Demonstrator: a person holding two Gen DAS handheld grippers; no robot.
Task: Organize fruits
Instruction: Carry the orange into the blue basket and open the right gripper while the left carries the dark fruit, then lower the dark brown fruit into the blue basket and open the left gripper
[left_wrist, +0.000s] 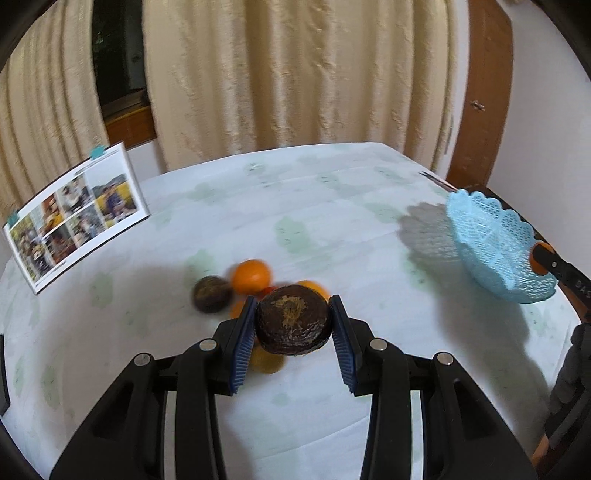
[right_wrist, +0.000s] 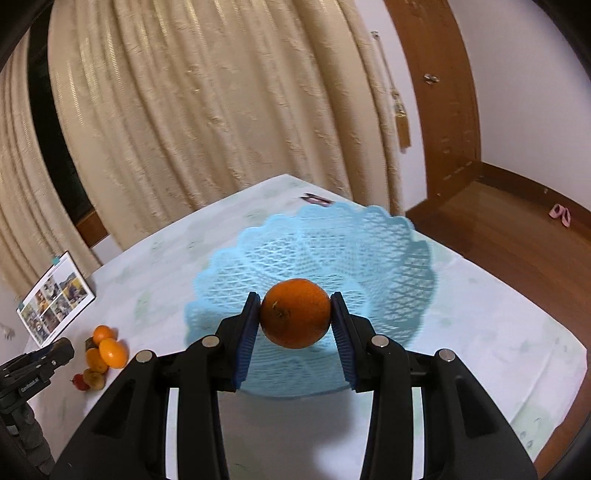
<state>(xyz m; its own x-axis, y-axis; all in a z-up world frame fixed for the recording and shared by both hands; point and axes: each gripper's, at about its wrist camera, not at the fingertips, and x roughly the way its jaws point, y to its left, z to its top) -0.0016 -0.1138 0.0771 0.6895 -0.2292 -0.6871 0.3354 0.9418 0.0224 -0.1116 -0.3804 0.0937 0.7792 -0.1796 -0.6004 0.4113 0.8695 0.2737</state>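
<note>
My left gripper (left_wrist: 293, 325) is shut on a dark brown round fruit (left_wrist: 293, 325), held above the table over a small heap of fruit: an orange (left_wrist: 251, 275), a second dark fruit (left_wrist: 211, 294), and more orange pieces partly hidden behind the held one. My right gripper (right_wrist: 294, 314) is shut on an orange (right_wrist: 294, 314), held above the near side of a light-blue lattice basket (right_wrist: 332, 240). In the left wrist view the basket (left_wrist: 495, 240) sits at the right, with the right gripper's orange (left_wrist: 535, 264) at its rim. The heap (right_wrist: 105, 350) shows at the left of the right wrist view.
A white tablecloth with pale green print (left_wrist: 295, 206) covers the table. A photo leaflet (left_wrist: 74, 218) stands propped at the back left. A small dark tool (right_wrist: 317, 200) lies behind the basket. Cream curtains hang behind; wooden floor lies beyond the table's right edge (right_wrist: 517, 258).
</note>
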